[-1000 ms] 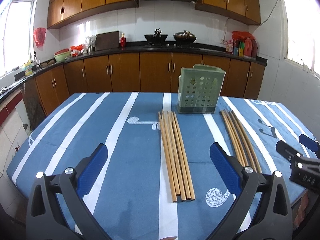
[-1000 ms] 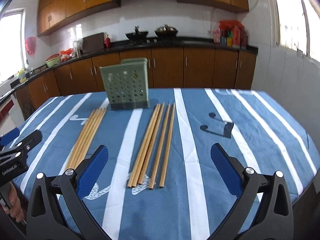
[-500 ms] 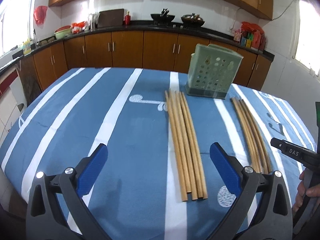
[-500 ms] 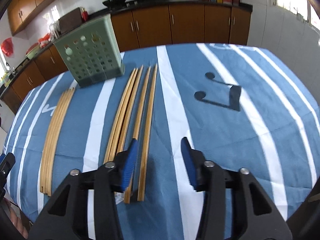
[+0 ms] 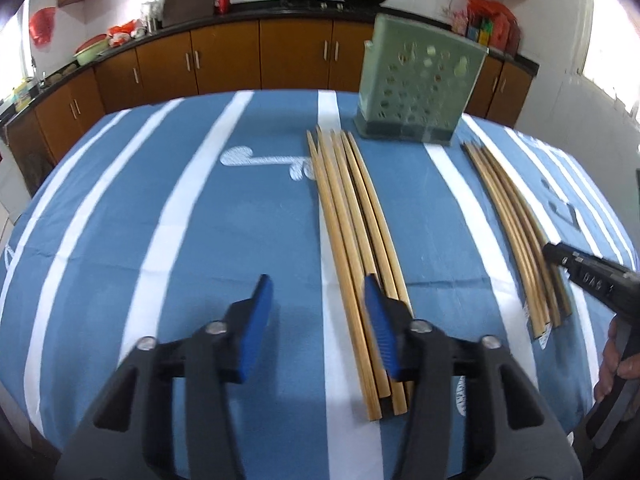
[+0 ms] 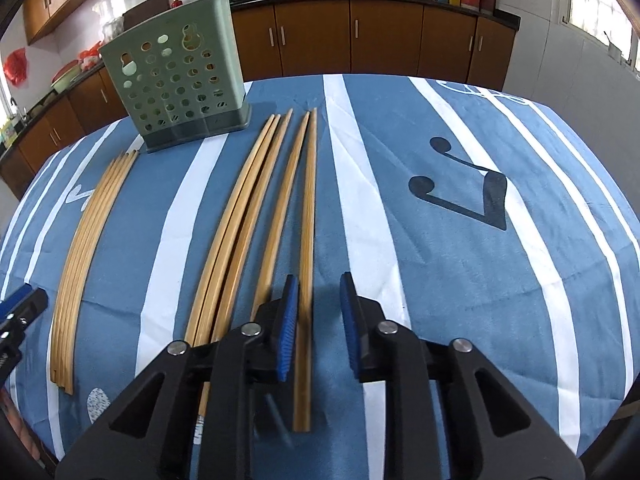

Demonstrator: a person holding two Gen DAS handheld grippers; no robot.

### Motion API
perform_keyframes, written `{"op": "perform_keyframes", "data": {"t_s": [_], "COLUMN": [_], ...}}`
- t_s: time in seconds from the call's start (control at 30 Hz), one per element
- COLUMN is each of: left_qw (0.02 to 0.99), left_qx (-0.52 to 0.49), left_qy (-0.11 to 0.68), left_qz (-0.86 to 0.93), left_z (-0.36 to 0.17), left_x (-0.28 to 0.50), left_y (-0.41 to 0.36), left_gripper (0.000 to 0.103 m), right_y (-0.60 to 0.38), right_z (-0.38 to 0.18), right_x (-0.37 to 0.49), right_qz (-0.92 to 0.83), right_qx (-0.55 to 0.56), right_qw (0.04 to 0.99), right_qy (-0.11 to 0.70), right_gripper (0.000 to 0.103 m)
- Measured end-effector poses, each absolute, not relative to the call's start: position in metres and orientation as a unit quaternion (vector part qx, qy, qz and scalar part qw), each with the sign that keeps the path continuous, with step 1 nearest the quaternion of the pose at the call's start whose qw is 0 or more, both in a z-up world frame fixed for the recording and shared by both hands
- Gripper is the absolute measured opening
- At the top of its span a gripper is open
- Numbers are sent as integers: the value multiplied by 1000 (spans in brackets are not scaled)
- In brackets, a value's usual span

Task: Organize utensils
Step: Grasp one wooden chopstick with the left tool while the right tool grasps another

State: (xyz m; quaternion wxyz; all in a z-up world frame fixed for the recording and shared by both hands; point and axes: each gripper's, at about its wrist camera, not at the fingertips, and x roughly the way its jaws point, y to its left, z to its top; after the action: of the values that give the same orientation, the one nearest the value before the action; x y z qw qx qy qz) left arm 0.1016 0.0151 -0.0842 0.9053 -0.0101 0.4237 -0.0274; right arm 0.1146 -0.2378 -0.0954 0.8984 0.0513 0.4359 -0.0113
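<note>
Jaws of the right gripper [image 6: 316, 312] are straddling the outermost chopstick [image 6: 307, 240], partly open and gripping nothing, while the left gripper [image 5: 316, 312] gapes beside its chopstick bundle [image 5: 352, 240] near the green holder [image 6: 176, 80]; closing crookedly risks rolling sticks aside.

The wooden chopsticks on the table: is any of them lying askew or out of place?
Mostly tidy: two bundles of long wooden chopsticks lie lengthwise before the perforated green plastic holder. In the right bundle, two sticks lie slightly apart from the rest.
</note>
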Motion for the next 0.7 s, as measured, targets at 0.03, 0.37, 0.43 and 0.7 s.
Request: {"op": "perform_keyframes", "data": {"t_s": [0.03, 0.37, 0.43, 0.7], "left_qw": [902, 895, 895, 896], "left_qx": [-8, -2, 2, -3], "left_qy": [432, 445, 445, 443], "left_qz": [-28, -34, -35, -18], "left_z": [-88, -96, -96, -95], "left_x": [104, 109, 111, 145], "left_y": [14, 11, 9, 28], "left_gripper": [37, 22, 17, 8], "right_y": [-238, -238, -237, -245], "right_z": [-95, -95, -95, -95], "right_x": [115, 118, 119, 137], "right_qz": [-11, -9, -9, -8], "right_qx": [51, 50, 44, 43], "right_qw": [899, 898, 898, 898], "right_qy": [436, 438, 437, 438], "right_gripper": [22, 22, 22, 8]}}
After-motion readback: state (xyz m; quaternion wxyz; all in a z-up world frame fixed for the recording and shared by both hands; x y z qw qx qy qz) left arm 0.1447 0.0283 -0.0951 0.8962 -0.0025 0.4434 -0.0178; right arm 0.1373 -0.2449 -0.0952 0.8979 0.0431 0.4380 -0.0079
